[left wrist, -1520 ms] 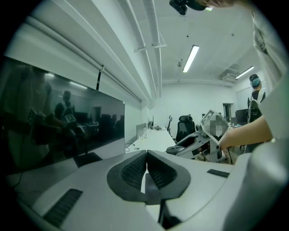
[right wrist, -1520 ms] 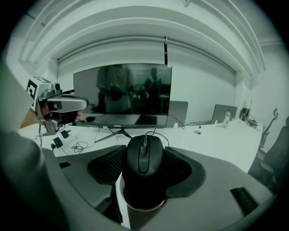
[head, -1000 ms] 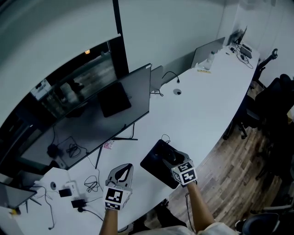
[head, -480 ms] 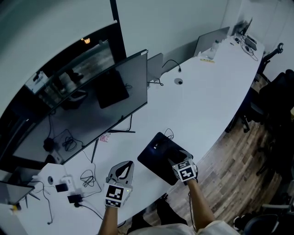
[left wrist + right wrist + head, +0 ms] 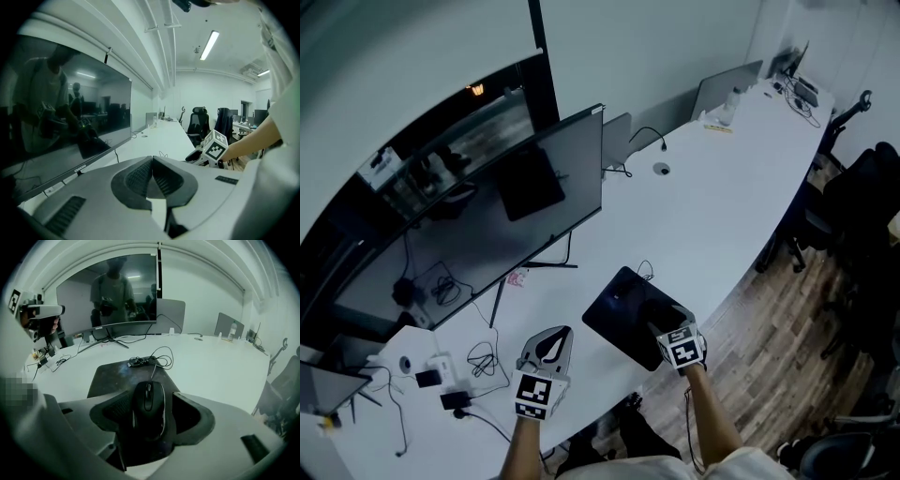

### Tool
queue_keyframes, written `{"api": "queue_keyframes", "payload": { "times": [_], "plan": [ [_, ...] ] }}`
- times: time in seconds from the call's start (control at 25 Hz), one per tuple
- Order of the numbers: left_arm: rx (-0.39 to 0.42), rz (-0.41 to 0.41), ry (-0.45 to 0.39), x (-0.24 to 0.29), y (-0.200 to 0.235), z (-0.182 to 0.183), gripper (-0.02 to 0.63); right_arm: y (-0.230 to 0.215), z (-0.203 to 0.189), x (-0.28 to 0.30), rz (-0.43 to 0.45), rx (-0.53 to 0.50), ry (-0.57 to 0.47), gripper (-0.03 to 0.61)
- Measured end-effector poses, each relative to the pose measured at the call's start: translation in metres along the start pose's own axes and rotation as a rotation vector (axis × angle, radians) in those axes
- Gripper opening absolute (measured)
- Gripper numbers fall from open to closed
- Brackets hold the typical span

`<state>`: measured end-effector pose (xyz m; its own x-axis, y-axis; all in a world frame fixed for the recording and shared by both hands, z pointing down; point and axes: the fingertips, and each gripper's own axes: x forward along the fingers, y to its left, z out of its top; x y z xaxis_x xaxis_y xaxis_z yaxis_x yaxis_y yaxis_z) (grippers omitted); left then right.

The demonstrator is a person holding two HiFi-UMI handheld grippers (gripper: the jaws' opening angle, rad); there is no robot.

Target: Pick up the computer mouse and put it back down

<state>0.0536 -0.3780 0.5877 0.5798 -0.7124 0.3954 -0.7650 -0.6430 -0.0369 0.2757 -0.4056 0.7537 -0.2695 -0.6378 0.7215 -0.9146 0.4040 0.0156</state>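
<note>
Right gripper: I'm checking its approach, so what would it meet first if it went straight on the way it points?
Most likely the computer mouse, which is already between the right gripper's open jaws; they have just opened wider. The mouse pad lies beneath it.

mouse (image 5: 149, 408) on mouse pad (image 5: 115, 376) | cable (image 5: 146, 361) behind mouse (at pad's far edge) | monitor (image 5: 497, 225) beyond, on desk (image 5: 722, 206)

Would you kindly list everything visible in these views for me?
desk: one, white, long and curved.
monitor: one, black, on desk's left.
mouse pad: one, black, near desk's front edge.
computer mouse: one, black, on mouse pad.
cables: several, black, beside monitor stand.
office chairs: at least two, black, right of desk.
left hand-held gripper: one, grey, jaws together, empty.
right hand-held gripper: one, grey, jaws apart, just opened further, around computer mouse.
</note>
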Motion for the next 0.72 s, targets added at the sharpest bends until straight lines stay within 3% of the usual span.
{"api": "queue_keyframes", "payload": {
  "times": [0.12,0.4,0.72],
  "plan": [
    [0.014,-0.011,-0.025,-0.012,-0.001,0.011,0.018,-0.004,0.011,-0.033,-0.033,0.041,-0.05,0.28],
    [0.039,-0.036,-0.126,-0.051,0.002,0.048,0.018,-0.007,0.067,-0.157,-0.246,0.092,-0.284,0.016],
    [0.095,-0.074,-0.234,-0.118,-0.001,0.089,0.018,0.058,0.107,-0.282,-0.309,0.043,-0.431,0.014]
  ]
}}
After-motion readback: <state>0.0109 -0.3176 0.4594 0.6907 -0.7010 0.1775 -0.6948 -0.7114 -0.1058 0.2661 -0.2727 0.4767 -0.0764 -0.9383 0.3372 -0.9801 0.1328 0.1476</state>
